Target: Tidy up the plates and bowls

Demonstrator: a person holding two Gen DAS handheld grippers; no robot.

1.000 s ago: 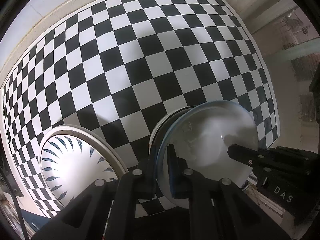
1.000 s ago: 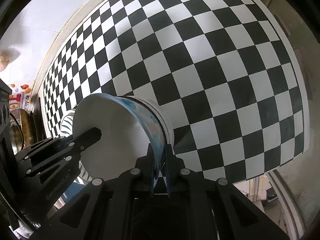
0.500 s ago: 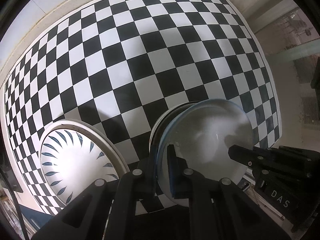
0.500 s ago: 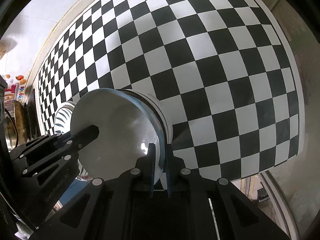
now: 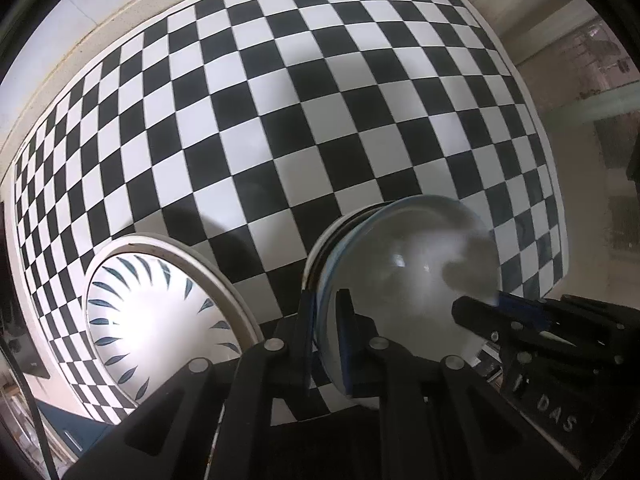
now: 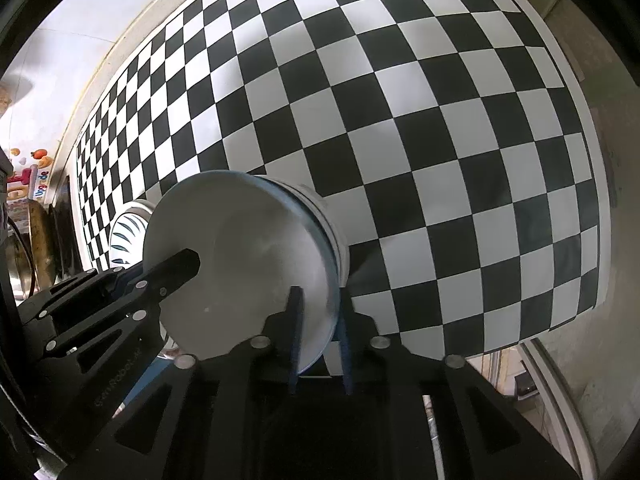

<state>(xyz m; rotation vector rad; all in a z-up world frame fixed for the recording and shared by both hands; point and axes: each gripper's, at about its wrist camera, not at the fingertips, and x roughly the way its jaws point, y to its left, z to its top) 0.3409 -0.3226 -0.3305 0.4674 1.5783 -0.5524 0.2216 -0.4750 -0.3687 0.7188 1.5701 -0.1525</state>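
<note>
Bowl (image 5: 408,280) (white inside, blue-tinted rim) hangs above the checkered surface (image 5: 280,120), near its near edge, held by both tools at once. Left hand-held gripper (image 5: 326,336) pinches the rim on one side, one finger inside the bowl and one outside. Right hand-held gripper (image 6: 318,336) pinches the opposite rim the same way; in the left wrist view its black fingers reach in over the far rim.

Change over the last second: in the right wrist view the bowl has rolled from showing its blue-patterned outer wall to showing its white interior nearly face-on. In the left wrist view the checkered squares have shifted a little and the bowl sits slightly higher in frame. Both pinches are unchanged throughout.

A white band shows behind the rim in both views; it may be a second nested bowl or this bowl's own wall. Cannot tell which.

Patterned plate (image 5: 156,320) (dark leaf marks, cream rim) lies flat near the near-left corner of the surface, just beside the bowl and apart from it.

Judgement: the bowl is in mid-carry and being reoriented, not yet set down. The rest of the surface is bare, so a landing spot is open. Risk: a glazed rim held only at two edge points could slip if the two hands tilt unevenly.
</note>
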